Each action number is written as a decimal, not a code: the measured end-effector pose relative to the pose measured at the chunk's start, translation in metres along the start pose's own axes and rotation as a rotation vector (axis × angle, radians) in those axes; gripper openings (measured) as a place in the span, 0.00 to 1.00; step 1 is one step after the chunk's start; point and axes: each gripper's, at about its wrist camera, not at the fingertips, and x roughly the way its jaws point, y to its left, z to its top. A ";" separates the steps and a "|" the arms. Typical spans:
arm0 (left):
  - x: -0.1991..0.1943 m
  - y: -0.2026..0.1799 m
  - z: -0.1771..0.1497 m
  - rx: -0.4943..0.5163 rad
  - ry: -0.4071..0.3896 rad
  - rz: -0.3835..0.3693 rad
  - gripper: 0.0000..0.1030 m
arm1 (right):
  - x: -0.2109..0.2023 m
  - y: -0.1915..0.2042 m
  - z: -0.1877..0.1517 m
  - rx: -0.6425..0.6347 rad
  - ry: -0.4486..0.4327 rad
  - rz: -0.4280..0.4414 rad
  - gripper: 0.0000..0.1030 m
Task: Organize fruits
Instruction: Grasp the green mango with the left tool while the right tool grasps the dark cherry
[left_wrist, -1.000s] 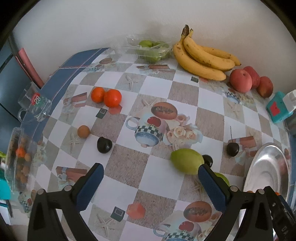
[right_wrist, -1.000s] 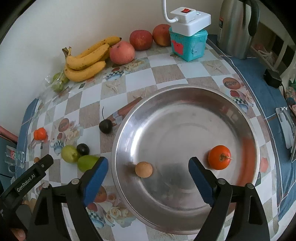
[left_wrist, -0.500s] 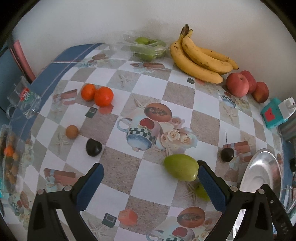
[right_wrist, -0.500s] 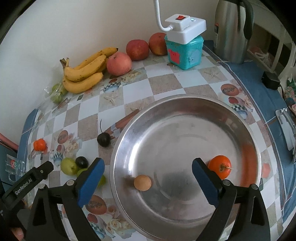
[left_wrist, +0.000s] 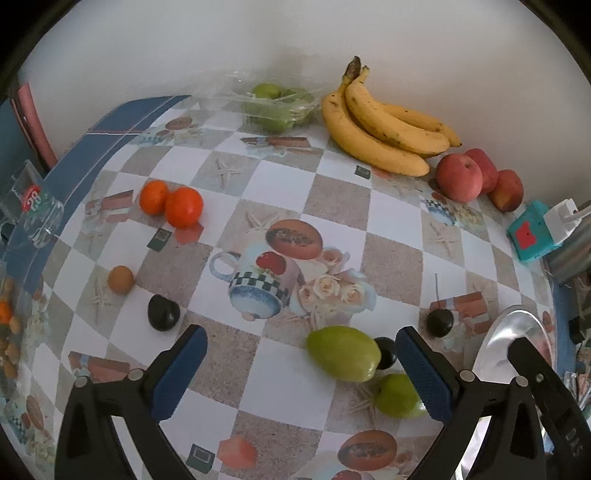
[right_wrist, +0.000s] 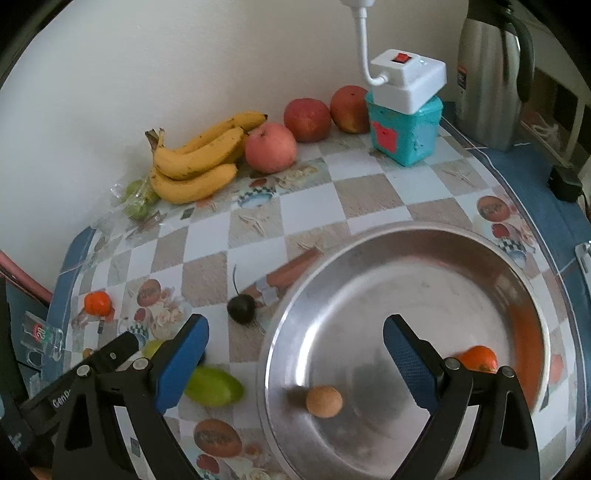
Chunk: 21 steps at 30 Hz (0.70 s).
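At the bottom of the left wrist view the left claw (left_wrist: 301, 363) hangs wide open over the checkered surface (left_wrist: 280, 184) with nothing between its pads. A green fruit (left_wrist: 343, 353) lies just inside the right-hand pad, a small dark fruit (left_wrist: 386, 352) touches it, and a second green one (left_wrist: 397, 395) shows partly behind that pad. The green fruit looks firm, smooth and egg-shaped, so it will likely roll or squirt out of a slanted pinch; I would close across its short middle, gently. Left of centre sit another dark fruit (left_wrist: 163, 313) and a tan ball (left_wrist: 120, 279), both light and free to roll. Farther up, two oranges (left_wrist: 171, 203) touch each other. At the back wall are bagged green fruit (left_wrist: 275, 107), bananas (left_wrist: 388, 125) best lifted near the stem end, and three apples (left_wrist: 478, 177), heavier and easily bruised.

In the right wrist view the right claw (right_wrist: 295, 358) is also empty and spread wide above the steel tray (right_wrist: 369, 254), which holds a tan ball (right_wrist: 324, 401) and an orange (right_wrist: 476, 358).

Against the earlier frames, the right claw's jaws have just been opening, with nothing between them, and both tray fruits sit lower in the frame. In the left view the green fruit lies nearer the frame's middle and less of the tray shows.
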 end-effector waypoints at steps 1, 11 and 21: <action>0.001 -0.001 0.000 0.003 0.003 -0.005 1.00 | 0.001 0.002 0.002 -0.003 -0.001 0.006 0.93; 0.024 -0.003 -0.007 -0.005 0.108 -0.054 0.86 | 0.017 0.021 0.012 -0.115 -0.032 0.053 0.93; 0.040 0.000 -0.008 -0.070 0.171 -0.135 0.72 | 0.033 0.046 0.014 -0.216 -0.009 0.045 0.84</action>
